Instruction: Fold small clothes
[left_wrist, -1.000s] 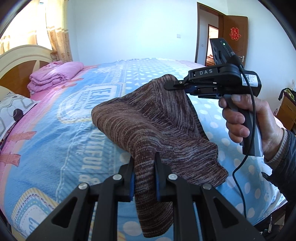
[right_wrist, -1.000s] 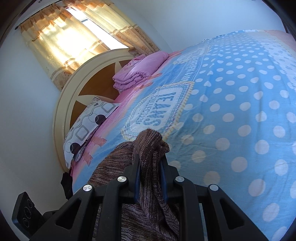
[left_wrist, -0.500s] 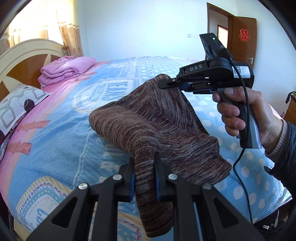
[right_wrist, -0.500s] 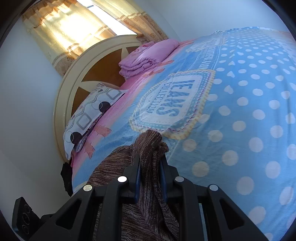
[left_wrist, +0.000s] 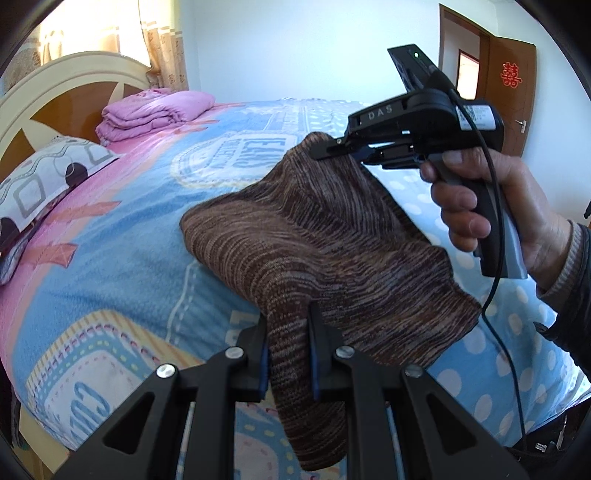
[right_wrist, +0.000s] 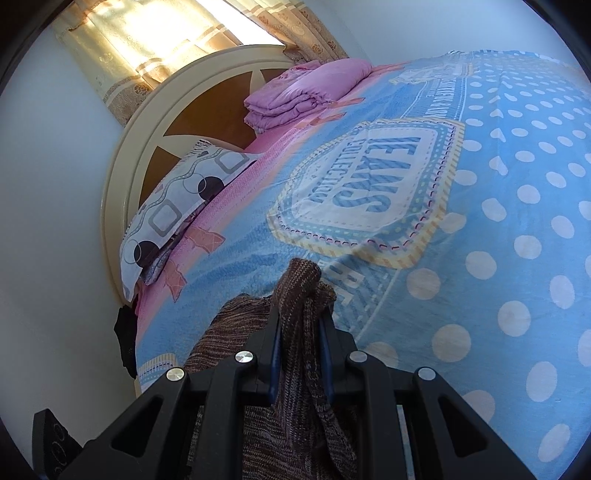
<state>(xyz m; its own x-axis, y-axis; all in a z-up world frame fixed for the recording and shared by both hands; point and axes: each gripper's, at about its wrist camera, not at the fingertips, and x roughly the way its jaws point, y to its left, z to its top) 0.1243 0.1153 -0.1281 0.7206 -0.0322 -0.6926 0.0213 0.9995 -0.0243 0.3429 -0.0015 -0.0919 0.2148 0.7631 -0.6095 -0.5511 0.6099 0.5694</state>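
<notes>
A brown striped knit garment (left_wrist: 317, 243) hangs in the air above the bed, stretched between my two grippers. My left gripper (left_wrist: 287, 332) is shut on its near edge at the bottom of the left wrist view. My right gripper (left_wrist: 325, 149) is shut on the far top corner, held by a hand at the right. In the right wrist view the right gripper (right_wrist: 301, 332) pinches a bunched fold of the garment (right_wrist: 299, 291), and more of it hangs below.
The bed has a blue polka-dot and pink cover (left_wrist: 122, 236) (right_wrist: 480, 206). A folded pink blanket (left_wrist: 147, 112) (right_wrist: 303, 92) and a patterned pillow (left_wrist: 40, 177) (right_wrist: 181, 206) lie by the round headboard (right_wrist: 207, 96). A brown door (left_wrist: 513, 85) stands at the far right.
Both grippers have carried the garment toward the headboard end of the bed. The pillow and the pink blanket look larger and nearer. Both grips are unchanged.
</notes>
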